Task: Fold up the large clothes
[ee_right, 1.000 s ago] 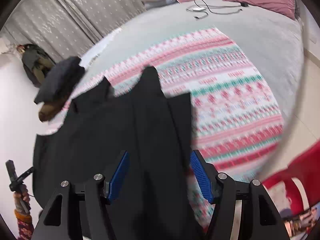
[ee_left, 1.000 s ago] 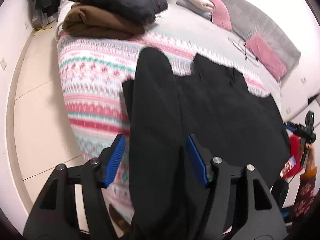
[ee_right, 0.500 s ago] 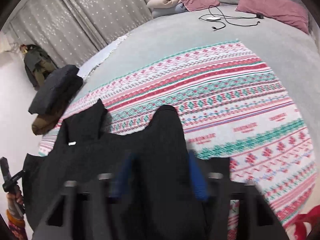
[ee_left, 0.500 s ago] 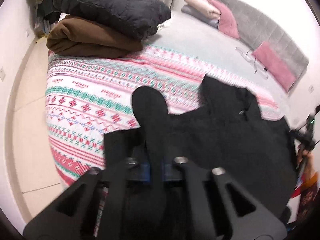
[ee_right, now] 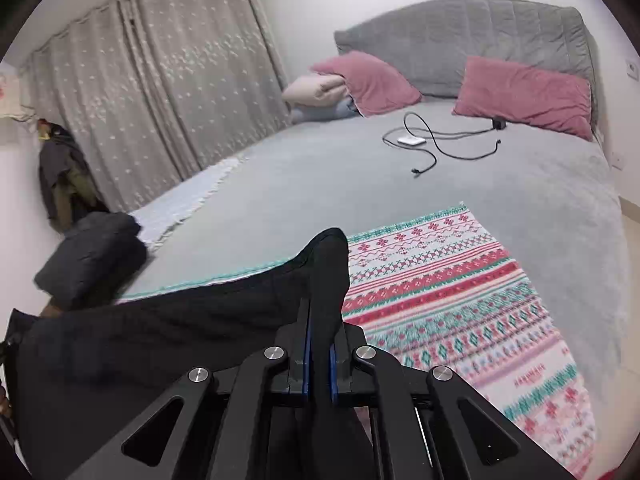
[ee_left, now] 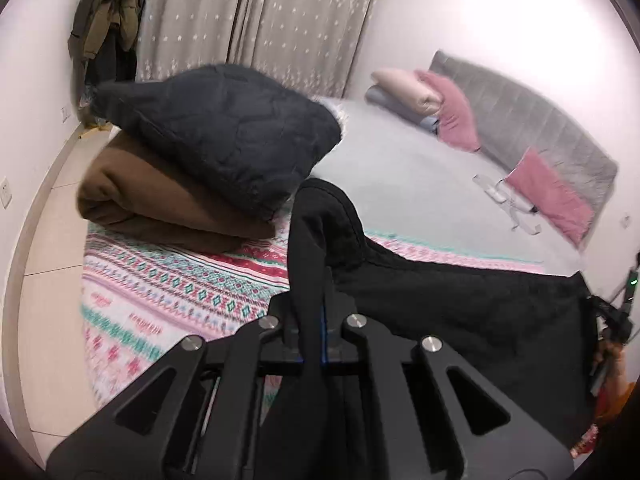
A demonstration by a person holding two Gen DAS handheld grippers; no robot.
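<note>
Left wrist view: the left gripper (ee_left: 316, 336) is clamped on a pinched fold of the black garment (ee_left: 460, 312), whose cloth rises in a ridge between the blue pads and runs off to the right across the patterned blanket (ee_left: 160, 288). Just beyond the ridge sits a stack of folded items, a dark quilted piece (ee_left: 224, 140) on a brown one (ee_left: 160, 200). Right wrist view: the right gripper (ee_right: 319, 360) is likewise clamped on the black garment (ee_right: 160, 336), the cloth stretched leftward between the two grips over the patterned blanket (ee_right: 460, 292) and the grey bed (ee_right: 360, 184). A cable and charger (ee_right: 420, 144) lie well apart, near the pillows. Judged step: both grips are taken on one edge, and the fold-over is under way. The next move seemingly calls for carrying both corners level and together, keeping the edge taut, laying it squarely on the far portion, then releasing.
</note>
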